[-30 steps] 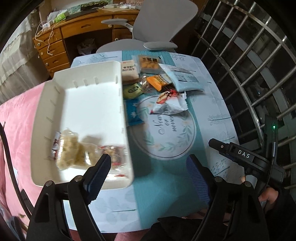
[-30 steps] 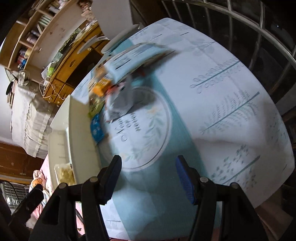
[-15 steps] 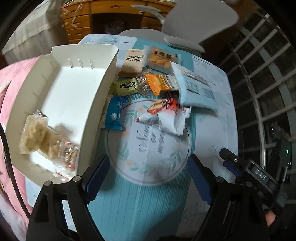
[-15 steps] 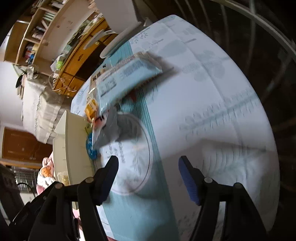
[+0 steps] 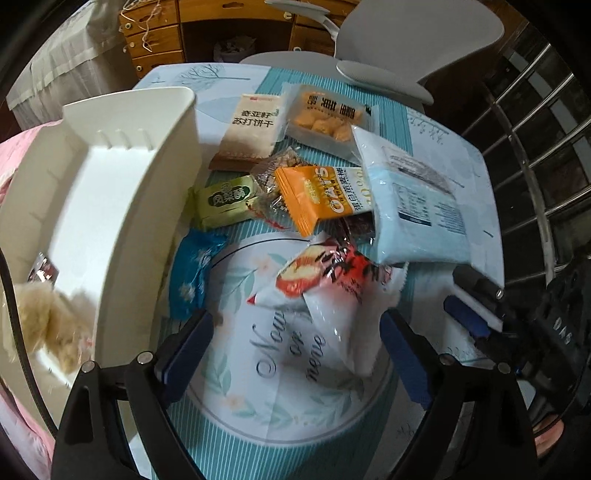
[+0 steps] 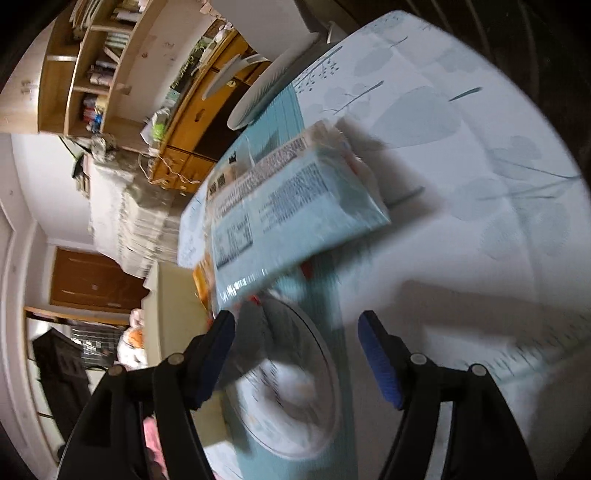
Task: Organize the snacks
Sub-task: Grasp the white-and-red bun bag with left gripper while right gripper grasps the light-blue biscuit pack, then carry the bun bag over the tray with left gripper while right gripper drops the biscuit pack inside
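Observation:
A pile of snack packets lies on the table beside a white bin (image 5: 122, 206). My left gripper (image 5: 295, 343) is open, low over a white-and-red packet (image 5: 332, 295) that lies between its fingers. A small blue packet (image 5: 192, 273), a green one (image 5: 225, 199), an orange oats packet (image 5: 317, 195) and a large light-blue packet (image 5: 413, 206) lie beyond. The bin holds a clear-wrapped rice-cake snack (image 5: 48, 325). My right gripper (image 6: 297, 350) is open, close to the light-blue packet (image 6: 291, 218); it shows at the right of the left wrist view (image 5: 469, 317).
A beige cracker packet (image 5: 255, 129) and a tray of yellow biscuits (image 5: 325, 122) lie at the far side. A grey office chair (image 5: 388, 48) stands behind the table, a wooden desk (image 5: 166, 33) beyond. Metal railing (image 5: 535, 147) runs along the right. A pink cloth (image 5: 22, 413) lies left.
Both grippers have moved forward toward the snack pile. The left one went from beside the bin to over the white-and-red packet. The right one closed in on the light-blue packet.

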Available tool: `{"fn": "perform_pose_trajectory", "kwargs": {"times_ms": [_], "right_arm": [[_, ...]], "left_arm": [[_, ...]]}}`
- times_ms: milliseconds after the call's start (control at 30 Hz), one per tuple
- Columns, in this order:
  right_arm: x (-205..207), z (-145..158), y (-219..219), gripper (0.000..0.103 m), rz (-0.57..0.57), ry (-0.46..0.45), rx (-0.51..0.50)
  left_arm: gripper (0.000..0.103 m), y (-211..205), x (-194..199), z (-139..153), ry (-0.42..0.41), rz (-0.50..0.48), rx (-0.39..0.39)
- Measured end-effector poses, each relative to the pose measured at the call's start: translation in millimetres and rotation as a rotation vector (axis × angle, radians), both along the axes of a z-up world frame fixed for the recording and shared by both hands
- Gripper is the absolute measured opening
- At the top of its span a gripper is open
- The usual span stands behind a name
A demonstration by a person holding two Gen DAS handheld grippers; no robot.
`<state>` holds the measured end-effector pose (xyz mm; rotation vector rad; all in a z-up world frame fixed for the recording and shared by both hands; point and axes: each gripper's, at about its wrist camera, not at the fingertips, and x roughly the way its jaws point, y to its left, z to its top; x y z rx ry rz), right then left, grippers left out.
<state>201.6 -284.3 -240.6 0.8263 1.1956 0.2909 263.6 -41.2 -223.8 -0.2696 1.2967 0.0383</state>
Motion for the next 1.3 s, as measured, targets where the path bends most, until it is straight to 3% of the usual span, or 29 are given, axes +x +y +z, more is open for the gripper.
{"fn": "perform_pose_trajectory", "kwargs": {"times_ms": [167,400,467,533,600,800,933,1300], "right_arm": [[21,-17,5,0.069,-0.011,-0.002,0.041],[37,-30,3,0.069,-0.08,-0.014,0.085],[40,-31,1,0.066,-0.102,-0.02,0.1],[43,-32,-1,0.051,-0.116,-0.018,0.105],[45,-34,-2,0.044,-0.112,-0.017,0.123],[43,-35,-9,0.032,-0.122,-0.024,0.146],[43,-30,-10,0.029,-0.123,-0.03,0.133],[34,-9,-7,0.024,-0.096,-0.06,0.058]], "left_arm": [[0.091,-2,13,-20,0.041,-0.016,-0.004],[0.091,-7,30,-36,0.032,-0.054,-0.058],[0.091,-9,34,-40,0.028,-0.058,-0.068],[0.091,-13,38,-43,0.025,-0.057,-0.08],[0.091,-14,42,-46,0.024,-0.051,-0.082],[0.082,-20,49,-53,0.027,-0.024,-0.119],[0.076,-21,46,-54,0.037,-0.002,-0.134],[0.072,-22,26,-49,0.094,0.024,-0.116]]}}
